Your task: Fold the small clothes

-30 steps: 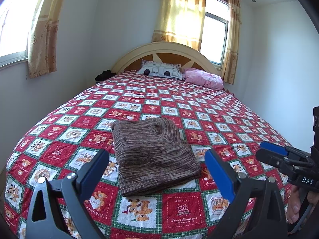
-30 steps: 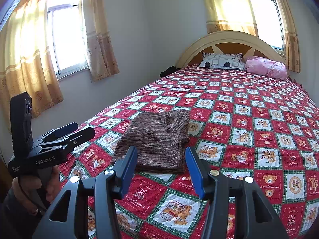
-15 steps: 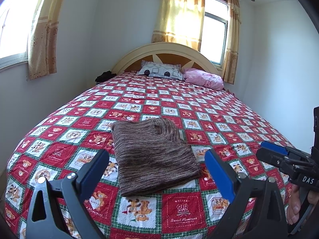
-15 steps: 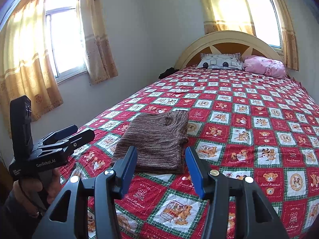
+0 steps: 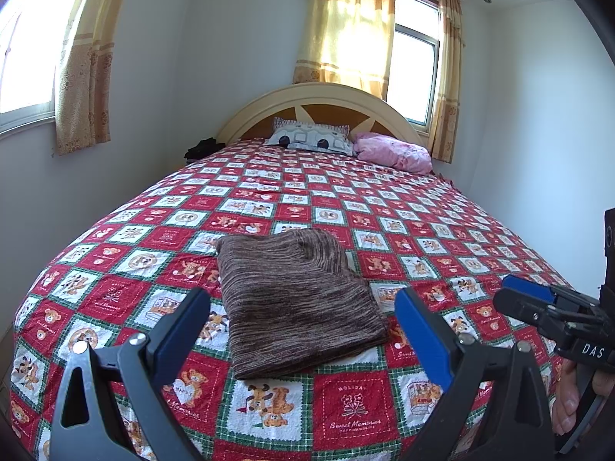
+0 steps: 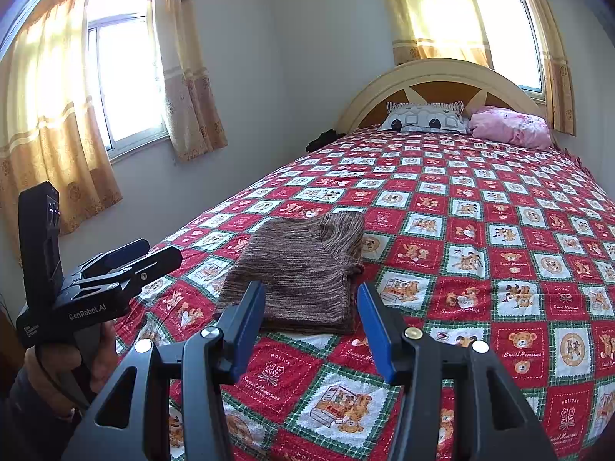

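Lying flat near the foot of the bed, the brown knitted garment (image 5: 296, 299) already reads as a folded rectangle — layered edges show along its near side in the right wrist view (image 6: 303, 269), so the folding looks done or very nearly so. It rests on the red teddy-bear quilt (image 5: 346, 403), at about twelve o'clock from both grippers and a little beyond their tips, touched by neither.

The left gripper (image 5: 303, 330) hangs released, its blue pads spread wide to either side of the garment with only quilt and cloth visible in the gap. The right gripper (image 6: 311, 326) is also released and empty, jaws parted less widely, aimed at the garment's near right corner. Each tool shows in the other's camera: the right one at three o'clock in the left view (image 5: 553, 315), the left one at nine o'clock in the right view (image 6: 100, 280), a hand (image 6: 65, 368) wrapped round its handle.

Both point gently downward from just off the bed's edge, which suits a pause to check the result — close enough to nip a corner if the fold needs squaring. The pillows (image 5: 311, 138) and pink bundle (image 5: 396, 151) sit well apart at the headboard, out of the working area.
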Demonstrator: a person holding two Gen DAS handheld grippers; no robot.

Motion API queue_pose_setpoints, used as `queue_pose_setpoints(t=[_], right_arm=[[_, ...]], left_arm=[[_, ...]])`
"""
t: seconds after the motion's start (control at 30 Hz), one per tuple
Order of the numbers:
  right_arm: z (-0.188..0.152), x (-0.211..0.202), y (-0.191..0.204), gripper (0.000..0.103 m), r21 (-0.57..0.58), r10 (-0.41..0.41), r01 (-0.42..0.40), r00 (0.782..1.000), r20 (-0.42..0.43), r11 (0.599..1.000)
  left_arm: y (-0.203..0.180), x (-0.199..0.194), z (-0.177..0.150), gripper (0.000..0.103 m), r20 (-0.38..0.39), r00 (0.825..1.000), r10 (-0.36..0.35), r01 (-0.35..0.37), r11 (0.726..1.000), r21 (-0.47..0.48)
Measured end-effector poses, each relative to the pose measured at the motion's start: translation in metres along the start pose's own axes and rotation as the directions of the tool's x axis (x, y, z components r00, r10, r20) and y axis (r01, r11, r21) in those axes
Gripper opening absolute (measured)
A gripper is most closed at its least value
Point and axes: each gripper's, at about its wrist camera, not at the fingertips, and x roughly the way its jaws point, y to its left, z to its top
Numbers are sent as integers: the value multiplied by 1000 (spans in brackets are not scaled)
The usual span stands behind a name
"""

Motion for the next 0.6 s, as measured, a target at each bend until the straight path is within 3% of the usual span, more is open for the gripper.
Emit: queue_pose_setpoints(t=[0.6], right_arm=[[-1, -4, -3, 52, 24, -6, 6, 1000, 29, 1000]], left_arm=[[-5, -4, 3, 103, 8, 1000, 16, -16, 999, 45]])
